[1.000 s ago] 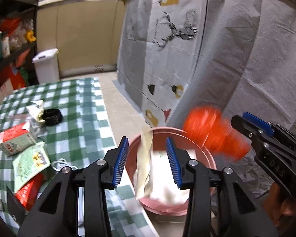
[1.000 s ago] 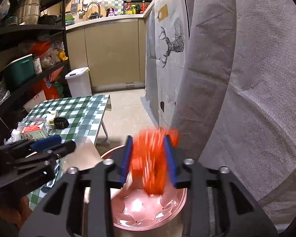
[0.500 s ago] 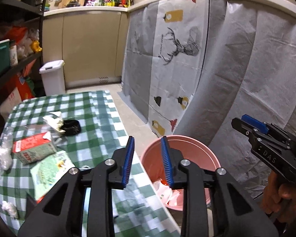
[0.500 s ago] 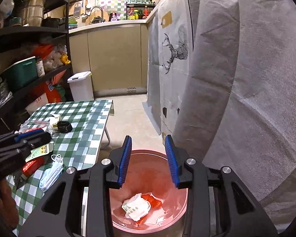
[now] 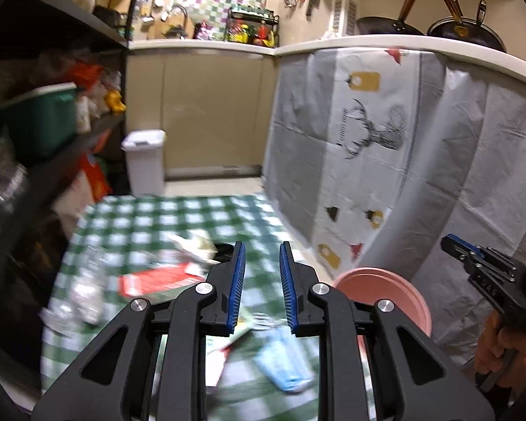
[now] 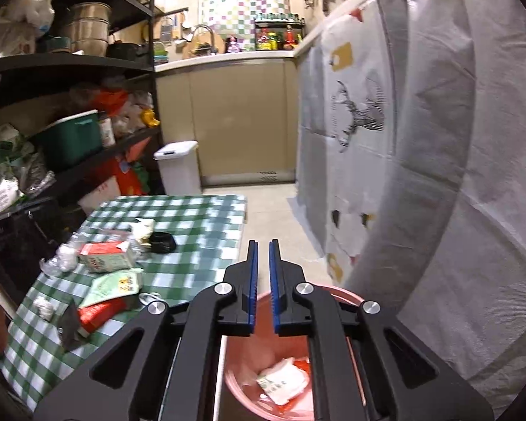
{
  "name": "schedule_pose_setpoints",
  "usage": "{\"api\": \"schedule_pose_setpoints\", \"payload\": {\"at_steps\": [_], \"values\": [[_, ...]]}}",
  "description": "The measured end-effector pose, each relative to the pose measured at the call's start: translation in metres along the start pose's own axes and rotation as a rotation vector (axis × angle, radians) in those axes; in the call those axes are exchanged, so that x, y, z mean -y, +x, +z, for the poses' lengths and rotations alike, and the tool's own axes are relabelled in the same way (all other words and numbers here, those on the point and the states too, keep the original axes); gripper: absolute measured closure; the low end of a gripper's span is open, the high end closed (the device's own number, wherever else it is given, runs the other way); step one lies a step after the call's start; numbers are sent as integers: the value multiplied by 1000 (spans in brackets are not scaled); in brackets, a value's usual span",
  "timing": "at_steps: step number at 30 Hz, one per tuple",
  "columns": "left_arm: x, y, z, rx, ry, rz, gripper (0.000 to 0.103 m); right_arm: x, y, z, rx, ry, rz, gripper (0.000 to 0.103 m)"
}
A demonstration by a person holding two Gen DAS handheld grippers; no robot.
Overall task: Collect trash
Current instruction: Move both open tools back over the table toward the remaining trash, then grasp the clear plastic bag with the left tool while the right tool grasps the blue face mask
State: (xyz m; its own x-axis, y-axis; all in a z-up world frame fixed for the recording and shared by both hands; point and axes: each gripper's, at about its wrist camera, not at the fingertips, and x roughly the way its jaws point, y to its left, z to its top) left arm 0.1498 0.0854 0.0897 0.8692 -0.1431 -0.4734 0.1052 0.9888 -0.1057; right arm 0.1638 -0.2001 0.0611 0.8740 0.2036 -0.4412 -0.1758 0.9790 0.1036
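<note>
A pink bin (image 6: 340,296) stands on the floor beside the green-checked table (image 6: 193,245); white and orange wrappers (image 6: 284,382) lie in it. It also shows in the left wrist view (image 5: 385,287). My right gripper (image 6: 262,256) is above the bin, jaws nearly together with nothing between them. My left gripper (image 5: 261,259) is open and empty above the table's near end. On the table lie a red-and-white carton (image 6: 105,259), a green packet (image 6: 115,284), a red packet (image 6: 98,315), a black object (image 6: 163,242) and a blue mask (image 5: 284,365).
A cloth-draped counter (image 6: 420,175) runs along the right. Black shelves (image 6: 70,105) full of goods stand on the left. A white lidded bin (image 6: 179,168) stands by the far cabinets. The left view is blurred.
The orange wrapper and the white paper have dropped into the bin. My left gripper has swung left, over the table. My right gripper's jaws have closed to a narrow gap.
</note>
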Motion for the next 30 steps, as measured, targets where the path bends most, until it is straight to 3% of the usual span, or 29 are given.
{"api": "schedule_pose_setpoints", "payload": {"at_steps": [6, 9, 13, 18, 21, 27, 30], "values": [[-58, -28, 20, 29, 106, 100, 83, -32, 10, 0, -22, -24, 78, 97], [-85, -31, 19, 42, 110, 146, 83, -51, 19, -3, -60, -52, 110, 95], [-136, -28, 6, 43, -20, 197, 83, -72, 24, -7, -83, -91, 136, 95], [-186, -9, -9, -14, -121, 232, 83, -96, 33, -14, -104, -146, 169, 95], [-199, 8, -22, -50, -141, 240, 83, -107, 43, -19, -133, -162, 189, 95], [-200, 32, -41, -92, -74, 236, 83, -117, 62, -28, -193, -149, 223, 95], [-208, 40, -45, -98, -102, 221, 82, -121, 72, -34, -224, -153, 226, 95]]}}
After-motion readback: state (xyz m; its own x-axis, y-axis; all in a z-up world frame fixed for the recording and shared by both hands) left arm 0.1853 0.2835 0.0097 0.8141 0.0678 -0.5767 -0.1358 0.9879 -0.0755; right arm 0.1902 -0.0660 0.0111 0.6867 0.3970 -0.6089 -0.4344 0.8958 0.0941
